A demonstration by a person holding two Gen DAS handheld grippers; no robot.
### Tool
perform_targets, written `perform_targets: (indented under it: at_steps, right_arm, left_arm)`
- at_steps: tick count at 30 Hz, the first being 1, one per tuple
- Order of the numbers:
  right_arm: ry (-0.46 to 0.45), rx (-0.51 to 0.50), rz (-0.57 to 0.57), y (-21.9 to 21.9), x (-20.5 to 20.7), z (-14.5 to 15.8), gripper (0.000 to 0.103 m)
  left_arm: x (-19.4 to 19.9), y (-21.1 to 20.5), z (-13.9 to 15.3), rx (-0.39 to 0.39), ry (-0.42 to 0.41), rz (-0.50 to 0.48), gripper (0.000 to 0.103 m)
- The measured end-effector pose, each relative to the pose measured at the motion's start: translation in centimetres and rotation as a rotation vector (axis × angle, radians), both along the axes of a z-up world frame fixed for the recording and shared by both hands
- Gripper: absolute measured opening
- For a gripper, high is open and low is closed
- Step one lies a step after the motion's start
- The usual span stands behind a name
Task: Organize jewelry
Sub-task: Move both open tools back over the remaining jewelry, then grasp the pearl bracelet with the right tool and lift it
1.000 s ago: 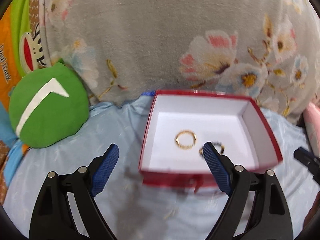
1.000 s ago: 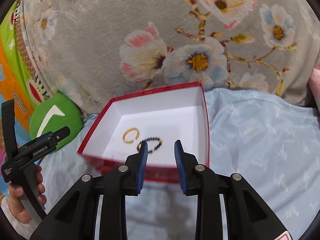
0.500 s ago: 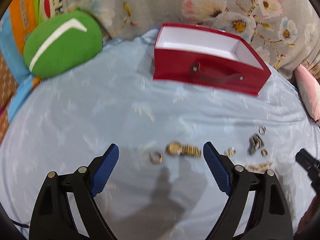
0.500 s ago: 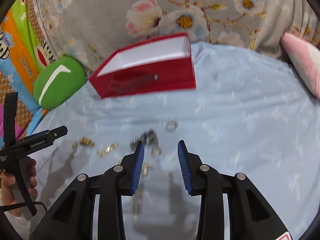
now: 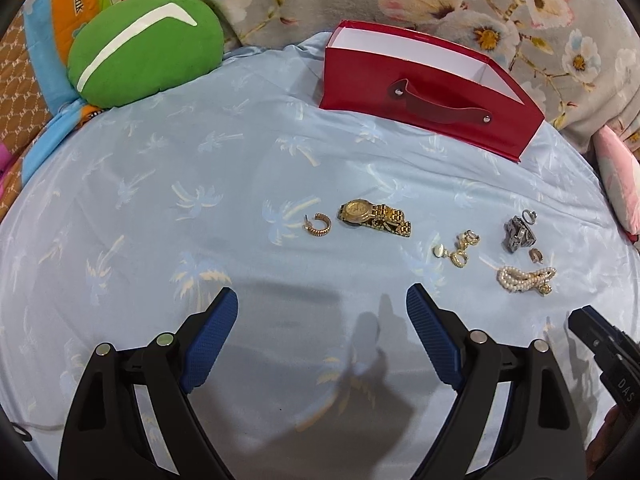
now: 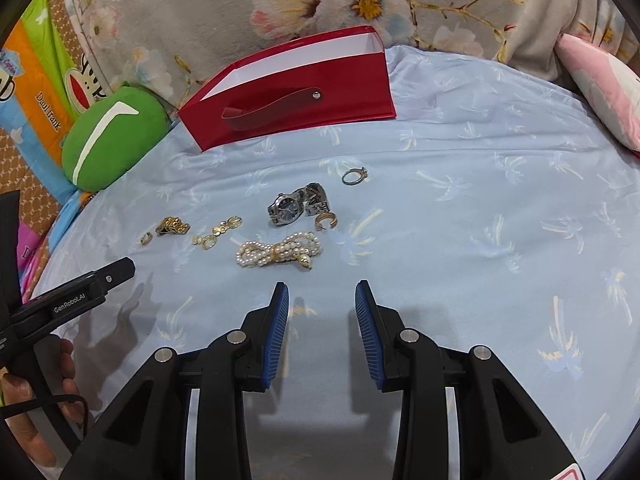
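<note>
Jewelry lies on a light blue sheet. In the left wrist view: a gold hoop earring (image 5: 319,225), a gold watch (image 5: 374,217), gold earrings (image 5: 460,249), a silver watch (image 5: 519,234) and a pearl bracelet (image 5: 525,279). My left gripper (image 5: 322,322) is open and empty, short of the gold watch. In the right wrist view: the pearl bracelet (image 6: 280,254), silver watch (image 6: 298,204), a silver ring (image 6: 354,176), a hoop earring (image 6: 326,221), gold earrings (image 6: 218,232) and gold watch (image 6: 172,226). My right gripper (image 6: 322,308) is open and empty, just short of the pearls. The red box (image 5: 432,92) (image 6: 292,88) stands behind.
A green round cushion (image 5: 146,48) sits at the back left and also shows in the right wrist view (image 6: 112,138). A grey floral blanket (image 6: 280,8) rises behind the box. A pink pillow (image 6: 600,84) lies at the right edge.
Both grippers have pulled back from over the red box to low above the sheet. The loose jewelry is now in front of them. Both stay open and empty.
</note>
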State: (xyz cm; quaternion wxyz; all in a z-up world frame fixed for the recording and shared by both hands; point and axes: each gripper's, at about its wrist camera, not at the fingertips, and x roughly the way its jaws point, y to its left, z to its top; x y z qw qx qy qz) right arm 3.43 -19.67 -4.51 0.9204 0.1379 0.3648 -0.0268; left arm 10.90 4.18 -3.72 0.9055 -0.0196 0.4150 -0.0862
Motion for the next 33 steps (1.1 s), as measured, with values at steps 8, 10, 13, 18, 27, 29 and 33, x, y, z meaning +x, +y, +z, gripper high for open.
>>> perform_targets:
  at_steps: [8, 10, 13, 18, 27, 29, 33]
  right_arm:
    - [0.005, 0.015, 0.013, 0.3, 2.5, 0.1, 0.044]
    - [0.001, -0.006, 0.019, 0.4, 3.4, 0.2, 0.048]
    - [0.012, -0.025, 0.042, 0.6, 4.7, -0.1, 0.052]
    - [0.035, -0.002, 0.073, 0.3, 6.0, -0.5, 0.052]
    - [0.041, 0.03, 0.088, 0.5, 4.6, -0.6, 0.024]
    - [0.044, 0.035, 0.095, 0.7, 4.0, -0.5, 0.022]
    - [0.051, 0.027, 0.124, 1.3, 3.5, -0.7, 0.02]
  left_arm:
    - [0.7, 0.9, 0.1, -0.012, 0.003, 0.029, 0.084]
    - [0.8, 1.2, 0.0, -0.017, 0.006, 0.036, 0.084]
    - [1.0, 1.5, -0.1, -0.018, 0.009, 0.043, 0.084]
    - [1.2, 1.8, -0.2, -0.022, 0.013, 0.044, 0.084]
    - [1.3, 2.0, -0.4, -0.047, 0.027, 0.04, 0.084]
    - [1.3, 1.8, -0.4, -0.049, 0.027, 0.034, 0.084]
    - [1.3, 1.6, -0.3, -0.053, 0.029, 0.023, 0.084]
